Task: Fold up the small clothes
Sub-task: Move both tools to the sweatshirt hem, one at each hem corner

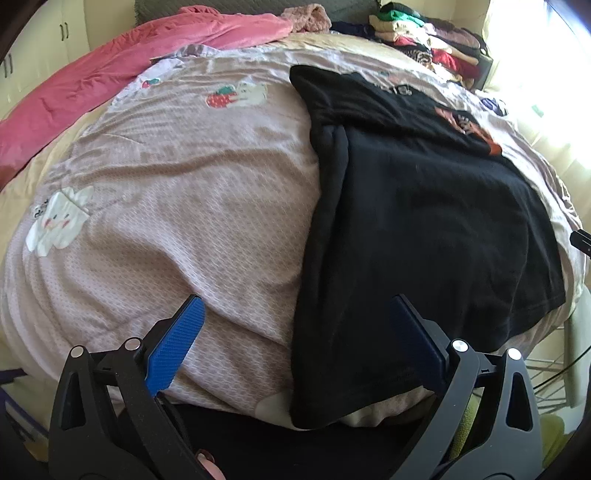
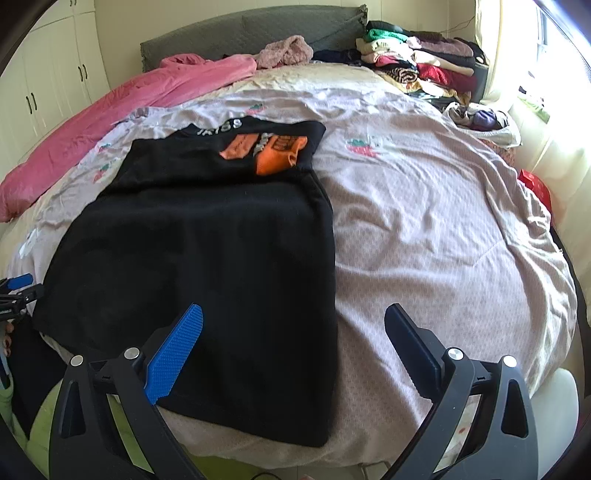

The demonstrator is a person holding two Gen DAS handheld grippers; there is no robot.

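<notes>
A black T-shirt [image 1: 424,229] with an orange and white print lies flat on the pink bedspread [image 1: 184,206], its sides folded in so it forms a long rectangle. It also shows in the right wrist view [image 2: 207,258], print [image 2: 273,151] at the far end. My left gripper [image 1: 295,310] is open and empty, above the shirt's near left edge. My right gripper [image 2: 293,317] is open and empty, above the shirt's near right edge. The left gripper's tip [image 2: 16,282] shows at the left edge of the right wrist view.
A pink quilt [image 2: 110,122] lies along the far left of the bed. A pile of folded clothes [image 2: 413,62] sits at the far right by the headboard [image 2: 240,33]. A white bag of clothes [image 2: 484,122] lies near the bright window.
</notes>
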